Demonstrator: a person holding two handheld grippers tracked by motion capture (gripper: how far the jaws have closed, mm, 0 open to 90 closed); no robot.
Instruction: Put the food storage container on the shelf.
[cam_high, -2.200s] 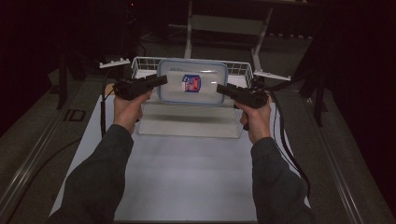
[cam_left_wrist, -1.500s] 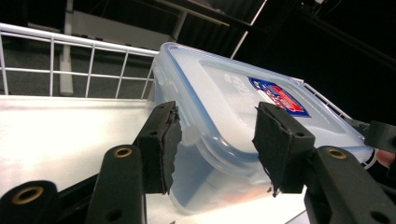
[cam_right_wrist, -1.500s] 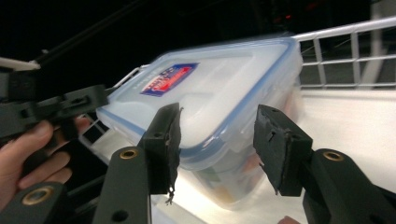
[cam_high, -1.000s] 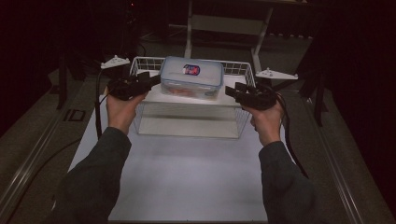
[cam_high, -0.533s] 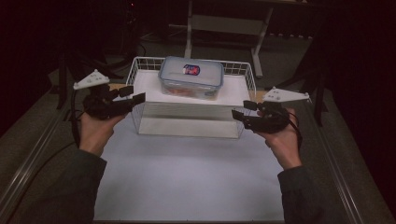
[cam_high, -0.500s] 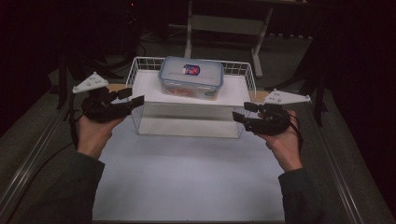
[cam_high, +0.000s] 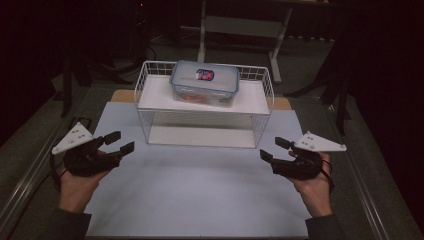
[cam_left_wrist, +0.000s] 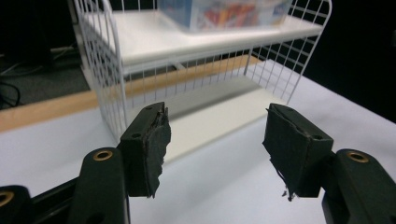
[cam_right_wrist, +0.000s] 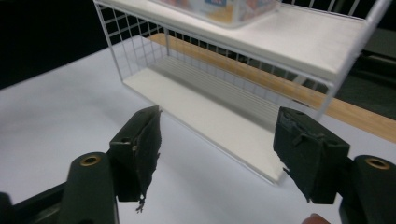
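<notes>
Plastic food container (cam_high: 204, 83) sits lid-on atop the upper shelf of a white wire rack (cam_high: 150, 112). Well in front of the rack, to either side, the left gripper (cam_high: 116, 142) and right gripper (cam_high: 273, 149) hover over the white table sheet (cam_high: 200, 185), jaws just opening, spread apart, nothing between them.

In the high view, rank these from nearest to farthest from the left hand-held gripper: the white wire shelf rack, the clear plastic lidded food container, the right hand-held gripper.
1. White wire shelf rack: its near left corner stands just beyond and right of the left hand-held gripper.
2. Clear plastic lidded food container: on the rack's top shelf, farther back.
3. Right hand-held gripper: across the table, at the right side.
</notes>
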